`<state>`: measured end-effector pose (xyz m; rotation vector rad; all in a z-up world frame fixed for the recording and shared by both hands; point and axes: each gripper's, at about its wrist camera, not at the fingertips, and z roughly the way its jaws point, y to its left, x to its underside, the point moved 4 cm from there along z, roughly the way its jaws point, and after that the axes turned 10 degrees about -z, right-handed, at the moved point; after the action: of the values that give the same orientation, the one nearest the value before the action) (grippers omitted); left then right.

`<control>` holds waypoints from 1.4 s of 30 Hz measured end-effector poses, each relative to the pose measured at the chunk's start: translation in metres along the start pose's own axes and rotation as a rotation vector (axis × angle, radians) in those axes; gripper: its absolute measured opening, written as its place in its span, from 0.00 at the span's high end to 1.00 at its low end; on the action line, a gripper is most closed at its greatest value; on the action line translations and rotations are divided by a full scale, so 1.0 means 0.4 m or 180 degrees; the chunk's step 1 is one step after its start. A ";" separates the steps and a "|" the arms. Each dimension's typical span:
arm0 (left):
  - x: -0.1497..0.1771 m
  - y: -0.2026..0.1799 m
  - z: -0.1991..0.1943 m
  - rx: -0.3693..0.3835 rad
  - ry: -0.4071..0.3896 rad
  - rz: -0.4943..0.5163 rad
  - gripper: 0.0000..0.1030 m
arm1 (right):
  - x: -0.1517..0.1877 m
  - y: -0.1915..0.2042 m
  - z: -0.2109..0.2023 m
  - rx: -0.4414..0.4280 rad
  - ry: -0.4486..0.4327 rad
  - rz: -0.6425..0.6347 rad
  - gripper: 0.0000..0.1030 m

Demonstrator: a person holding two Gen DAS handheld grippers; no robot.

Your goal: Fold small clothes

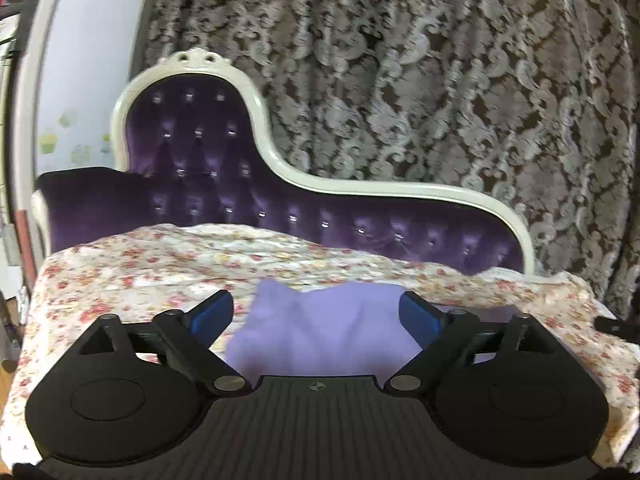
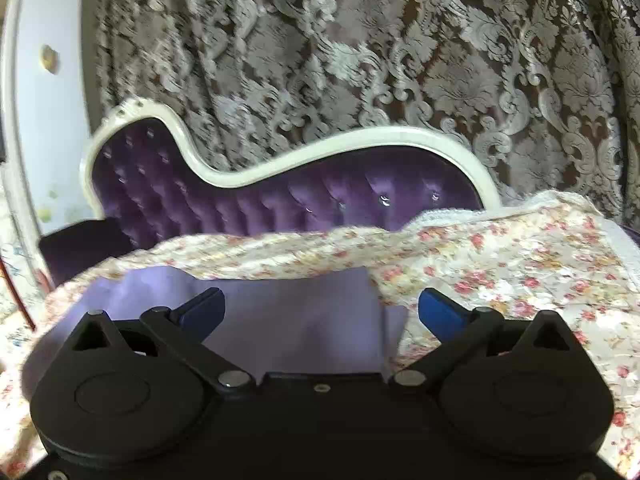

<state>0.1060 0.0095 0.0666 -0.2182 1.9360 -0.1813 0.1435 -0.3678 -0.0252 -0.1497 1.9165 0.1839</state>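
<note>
both claws are hanging wide open, left gripper [image 1: 316, 314] and right gripper [image 2: 320, 312] holding nothing. the lavender garment [image 1: 320, 332] is lying on the floral cloth [image 1: 120, 276] below them.

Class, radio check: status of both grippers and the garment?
Left gripper open, empty. Right gripper open, empty. Lilac garment lying on floral cover, released. Nothing in the way.

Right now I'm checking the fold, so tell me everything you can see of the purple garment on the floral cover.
The purple garment is pale lilac, soft cloth as it looks, lying fairly flat on the floral cover. Its far edge is uneven and slightly raised in the left view; in the right view its right edge looks straight, with a layer showing beneath. Both grippers, left and right, are open above it, neither gripping it. Their bodies hide its near part.
</note>
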 end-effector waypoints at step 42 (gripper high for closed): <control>0.225 -0.158 0.354 -0.0055 0.1107 -0.0009 0.21 | 0.065 -0.128 0.197 -0.1229 0.0769 0.1632 0.78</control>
<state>0.2097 -0.0765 -0.0517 -0.2111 2.2834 -0.2155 0.2168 -0.4027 -0.0794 0.0708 2.1108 0.9172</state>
